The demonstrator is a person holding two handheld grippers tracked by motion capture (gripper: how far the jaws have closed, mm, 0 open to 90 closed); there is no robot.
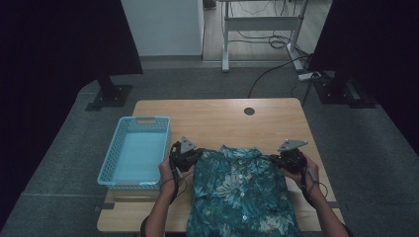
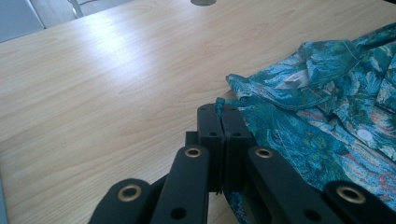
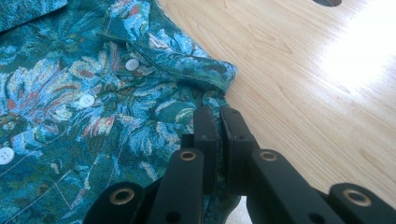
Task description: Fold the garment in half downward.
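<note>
On the wooden table (image 1: 217, 118) lies one shirt (image 1: 242, 192), teal with a leaf and flower print, spread flat with its collar (image 1: 240, 152) pointing away from the person and its lower part reaching the near edge of the table. Two grippers work on it. The left gripper (image 1: 190, 159) sits at the shirt's left shoulder, and in the left gripper view (image 2: 218, 112) its jaws are pressed together with a thin fold of the cloth's edge pinched between the tips. The right gripper (image 1: 279, 160) sits at the right shoulder; in the right gripper view (image 3: 218, 116) its jaws are likewise closed on the shirt's edge, just beside the collar's corner. Each gripper is held by one hand, the left hand (image 1: 170, 173) and the right hand (image 1: 306, 173), with both forearms coming in from the near side.

One light blue basket (image 1: 111, 168) stands to the left of the shirt, near the table's left edge, just beside the left hand. Its long side runs along that edge.

Three white buttons (image 3: 132, 64) show in the right gripper view, and one more (image 2: 364, 135) in the left gripper view.

Bare wood stretches beyond the collar to the far edge, broken by one round hole (image 1: 249, 111). A narrow strip of table stays open to the right of the shirt, beyond the right hand.
</note>
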